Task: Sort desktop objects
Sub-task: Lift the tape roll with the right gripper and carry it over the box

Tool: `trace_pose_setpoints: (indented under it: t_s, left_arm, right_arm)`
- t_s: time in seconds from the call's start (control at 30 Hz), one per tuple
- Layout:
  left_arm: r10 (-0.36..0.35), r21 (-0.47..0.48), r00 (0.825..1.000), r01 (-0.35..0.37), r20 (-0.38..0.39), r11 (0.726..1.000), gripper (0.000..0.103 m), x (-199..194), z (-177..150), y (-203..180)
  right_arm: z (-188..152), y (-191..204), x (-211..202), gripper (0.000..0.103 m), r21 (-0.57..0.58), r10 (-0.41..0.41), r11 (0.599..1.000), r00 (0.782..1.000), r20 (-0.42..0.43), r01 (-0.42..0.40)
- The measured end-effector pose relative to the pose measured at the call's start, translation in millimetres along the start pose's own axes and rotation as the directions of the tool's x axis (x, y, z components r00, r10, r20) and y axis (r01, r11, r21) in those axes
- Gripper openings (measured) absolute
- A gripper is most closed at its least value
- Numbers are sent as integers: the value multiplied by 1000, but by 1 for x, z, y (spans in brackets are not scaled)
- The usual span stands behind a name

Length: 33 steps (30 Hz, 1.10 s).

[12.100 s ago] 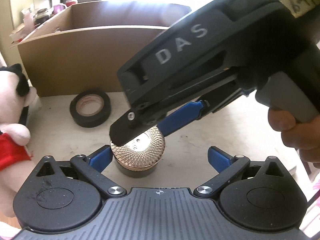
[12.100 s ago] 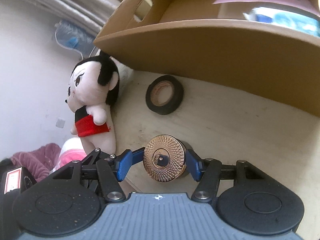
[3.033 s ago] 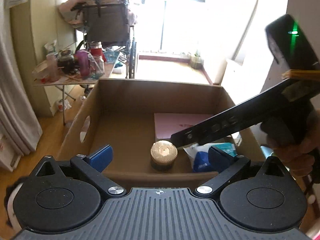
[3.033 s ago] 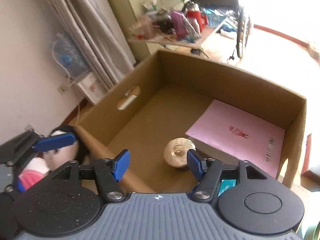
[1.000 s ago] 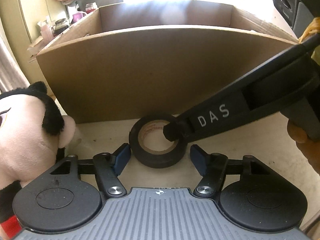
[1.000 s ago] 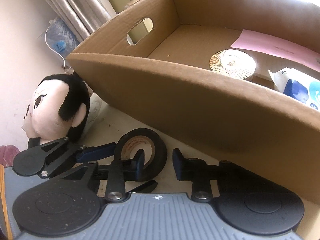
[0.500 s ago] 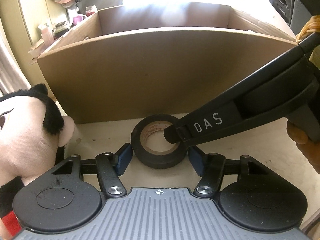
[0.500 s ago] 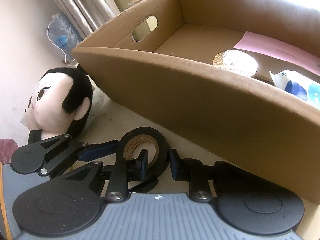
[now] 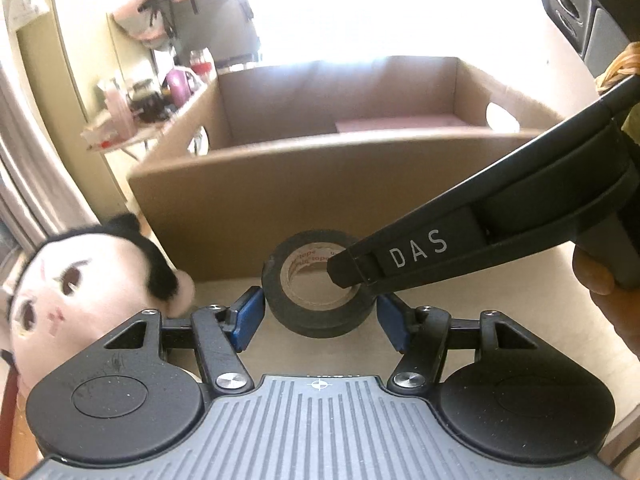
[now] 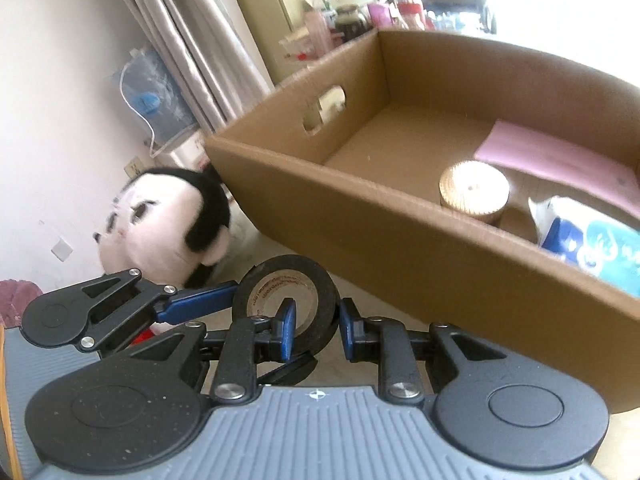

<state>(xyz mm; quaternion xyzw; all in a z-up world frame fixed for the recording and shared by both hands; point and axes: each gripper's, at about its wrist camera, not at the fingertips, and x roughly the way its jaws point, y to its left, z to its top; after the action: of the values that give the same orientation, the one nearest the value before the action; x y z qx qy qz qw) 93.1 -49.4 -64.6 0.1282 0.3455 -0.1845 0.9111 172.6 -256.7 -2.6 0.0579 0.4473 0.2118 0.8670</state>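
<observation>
A black tape roll (image 9: 316, 312) hangs lifted off the table in front of the cardboard box (image 9: 320, 196). My left gripper (image 9: 318, 316) is shut on the tape roll from both outer sides. My right gripper (image 10: 314, 326) is shut on the roll's wall (image 10: 320, 292), with one finger inside the hole and one outside. The right gripper's body (image 9: 460, 248) reaches in from the right in the left wrist view. The left gripper (image 10: 200, 304) shows at the left in the right wrist view.
A plush doll (image 9: 80, 280) lies at the left of the table, also in the right wrist view (image 10: 168, 220). The box (image 10: 440, 240) holds a gold-lidded jar (image 10: 474, 190), a pink sheet (image 10: 560, 160) and a blue-white tissue pack (image 10: 592, 244).
Both grippers have risen with the tape roll held between them. The views now look over the box's front wall into it.
</observation>
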Motion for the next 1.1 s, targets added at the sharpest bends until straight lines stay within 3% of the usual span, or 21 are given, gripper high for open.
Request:
trace_pose_setpoints:
  t_s: [0.37,0.57,0.67,0.83,1.0,1.1]
  left_arm:
    - [60,66,985,-71,160,995,62,-46,38,0]
    - [38,120,981,-62,188,991,62,-32,82,11]
    - [-7,129,990,-11,141,992,62,-17,99,17]
    - [-99,137,995,99,-2,986,62,18,114,22]
    - [-158,164,977,181,-145,970,62,60,123,28]
    - [-200,144,952,236,-230,961,62,76,124,32]
  right_arm:
    - [47,10,-54,26,-34,29,999,985,169,-24]
    - [88,-13,-66,26,8,39,999,982,184,-42]
    - [109,-34,-56,26,76,52,995,991,125,-62]
    - [127,-76,-23,26,245,96,965,995,-9,-90]
    - [123,-114,10,26,418,171,903,976,-131,-102]
    - [117,-131,26,26,485,209,869,960,-185,-96]
